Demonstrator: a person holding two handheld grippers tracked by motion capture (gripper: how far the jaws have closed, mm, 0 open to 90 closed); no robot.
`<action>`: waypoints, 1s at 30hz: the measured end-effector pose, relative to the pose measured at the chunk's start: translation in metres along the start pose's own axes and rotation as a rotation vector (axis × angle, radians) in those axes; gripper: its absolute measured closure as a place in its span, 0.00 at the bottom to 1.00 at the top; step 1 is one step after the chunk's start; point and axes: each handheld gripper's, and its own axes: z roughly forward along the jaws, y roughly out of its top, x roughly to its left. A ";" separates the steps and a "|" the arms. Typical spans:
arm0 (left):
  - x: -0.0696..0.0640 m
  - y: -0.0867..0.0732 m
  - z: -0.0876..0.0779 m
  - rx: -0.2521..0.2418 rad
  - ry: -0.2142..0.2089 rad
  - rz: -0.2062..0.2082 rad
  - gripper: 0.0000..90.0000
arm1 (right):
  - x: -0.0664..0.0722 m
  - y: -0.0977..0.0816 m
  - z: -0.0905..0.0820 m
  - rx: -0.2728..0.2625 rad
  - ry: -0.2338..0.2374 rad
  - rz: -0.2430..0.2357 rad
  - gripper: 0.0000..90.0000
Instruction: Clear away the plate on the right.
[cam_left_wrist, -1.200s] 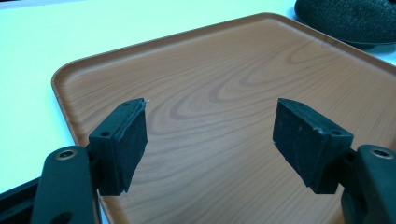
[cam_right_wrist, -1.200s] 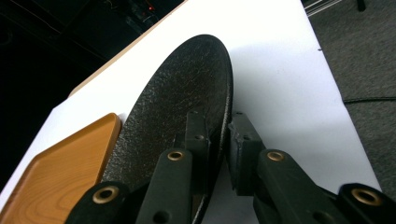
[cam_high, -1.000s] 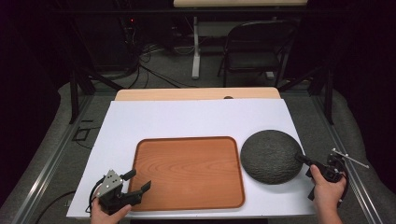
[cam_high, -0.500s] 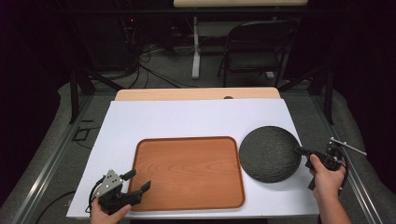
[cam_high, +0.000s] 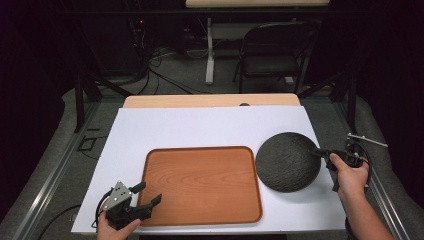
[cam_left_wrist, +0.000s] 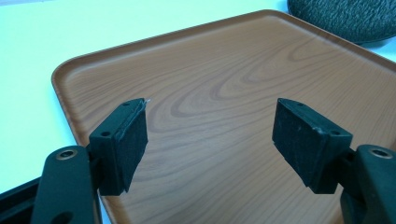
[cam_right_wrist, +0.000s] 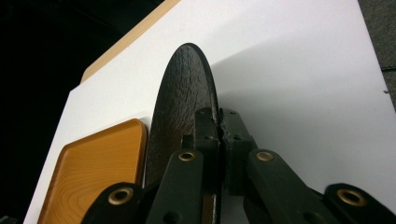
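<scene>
Spread across the wooden table (cam_high: 210, 100): a white sheet (cam_high: 200, 127), covering nearly all of the top and leaving bare just a strip of pale wood at the far edge.

Lying flat on the sheet, toward the near edge and somewhat left of centre: a brown wood-grain tray (cam_high: 200, 182) with rounded corners and a low raised rim, nothing in it. Seen also in the left gripper view (cam_left_wrist: 224, 93) and, as a corner, in the right gripper view (cam_right_wrist: 93, 163).

Just right of the tray, nearly touching its right edge: a round dark plate (cam_high: 286, 161) with a rough, pebbled surface. Pinched at its right rim and tilted, right edge raised off the sheet, left edge low beside the tray. Standing almost edge-on in the right gripper view (cam_right_wrist: 182, 93), shadow cast on the white beyond.

At the plate's right rim: the right gripper (cam_high: 320, 152), held in a hand (cam_high: 349, 175) coming in from the lower right, jaws clamped on the rim, having just been closing, the plate's edge pressed between both pads (cam_right_wrist: 218, 135).

At the tray's near left corner: the left gripper (cam_high: 148, 194), gripped in a hand (cam_high: 116, 229) at the bottom edge, pointing across the tray. Jaws wide apart, pads (cam_left_wrist: 128, 140) bare, nothing between them but the tray surface beyond.
</scene>
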 end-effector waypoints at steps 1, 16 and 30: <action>0.000 0.000 0.000 0.005 -0.001 0.000 0.29 | 0.005 0.006 0.000 0.018 -0.013 -0.029 0.96; 0.000 0.000 0.000 -0.004 0.001 -0.003 0.29 | 0.041 0.046 -0.004 0.049 -0.078 -0.117 0.96; 0.000 0.000 0.000 -0.004 -0.002 0.002 0.29 | 0.079 0.076 0.000 0.024 -0.104 -0.180 0.96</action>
